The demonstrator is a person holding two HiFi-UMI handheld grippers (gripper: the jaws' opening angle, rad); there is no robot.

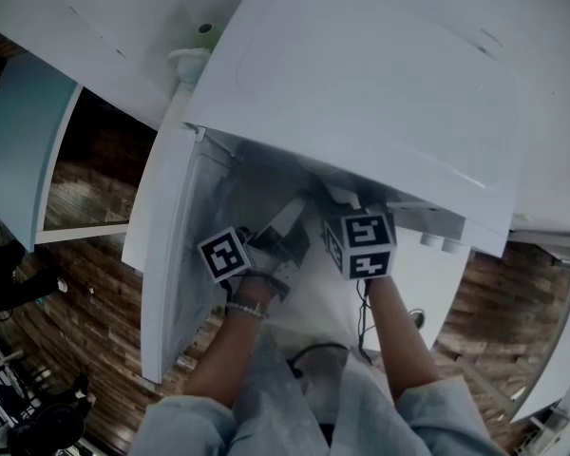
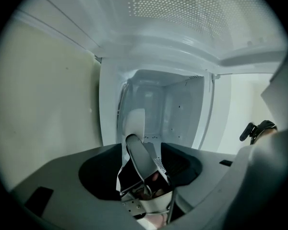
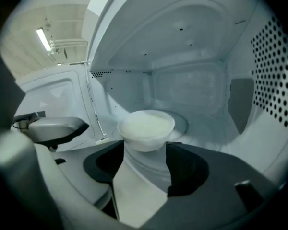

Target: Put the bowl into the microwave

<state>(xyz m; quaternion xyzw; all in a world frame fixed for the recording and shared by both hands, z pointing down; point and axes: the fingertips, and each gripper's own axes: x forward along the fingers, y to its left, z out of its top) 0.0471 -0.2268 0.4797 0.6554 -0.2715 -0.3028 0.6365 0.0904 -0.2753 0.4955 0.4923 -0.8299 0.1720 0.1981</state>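
Observation:
A white bowl (image 3: 146, 127) sits at the tips of my right gripper (image 3: 145, 150), which is shut on its near side. The bowl is inside the white microwave (image 1: 380, 93), just in front of the round turntable (image 3: 187, 123). In the head view the microwave's top hides the bowl, and my right gripper (image 1: 345, 212) reaches into the opening. My left gripper (image 1: 283, 228) hangs beside it at the opening's left. Its fingers (image 2: 140, 153) lie together with nothing between them, pointing at the cavity (image 2: 165, 109).
The microwave door (image 1: 166, 255) stands swung open to the left. A perforated wall (image 3: 276, 75) lines the cavity's right side. A small green-topped item (image 1: 201, 36) stands behind the microwave. A black cable (image 1: 361, 316) hangs by my right arm, over wooden floor (image 1: 85, 293).

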